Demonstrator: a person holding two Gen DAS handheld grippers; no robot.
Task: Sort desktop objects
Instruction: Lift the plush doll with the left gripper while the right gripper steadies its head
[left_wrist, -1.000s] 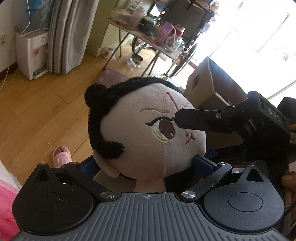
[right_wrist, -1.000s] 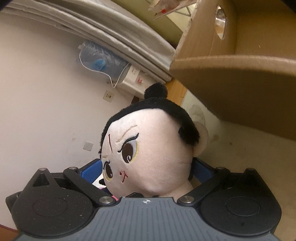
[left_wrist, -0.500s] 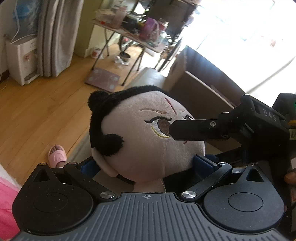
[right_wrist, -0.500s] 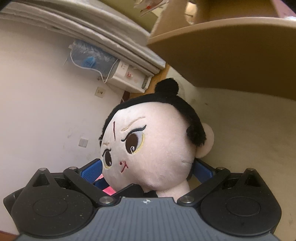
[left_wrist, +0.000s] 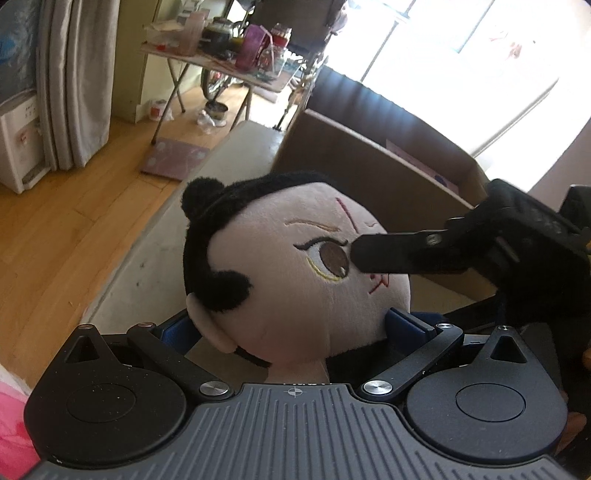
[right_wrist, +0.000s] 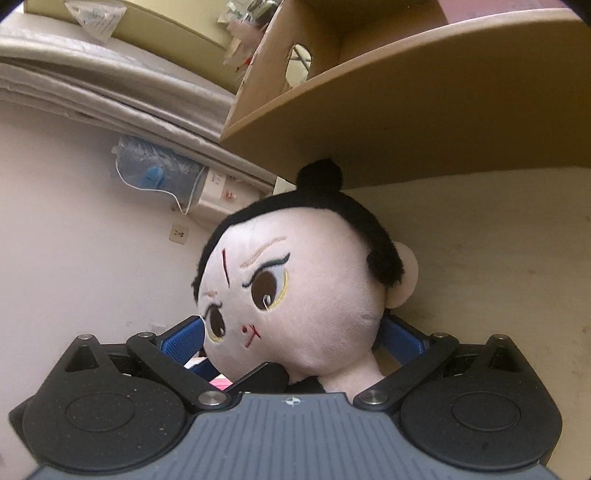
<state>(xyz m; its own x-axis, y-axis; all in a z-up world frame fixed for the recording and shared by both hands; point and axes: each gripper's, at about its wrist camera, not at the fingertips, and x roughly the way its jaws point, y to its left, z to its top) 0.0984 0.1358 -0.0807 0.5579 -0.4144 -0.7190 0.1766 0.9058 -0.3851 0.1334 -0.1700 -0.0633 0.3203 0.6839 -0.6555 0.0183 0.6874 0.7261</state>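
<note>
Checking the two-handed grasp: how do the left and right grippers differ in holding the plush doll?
The left gripper has the plush doll facing toward its right finger; the right gripper has it facing toward its left finger. The right gripper's finger crosses the face; the left gripper's only peeks under the chin. Both close on the doll below its head.

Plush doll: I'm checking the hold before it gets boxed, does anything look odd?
Yes. Both tools clasp the plush doll at the neck, left tool and right tool, and the right tool's finger crosses its face in the left wrist view.
</note>
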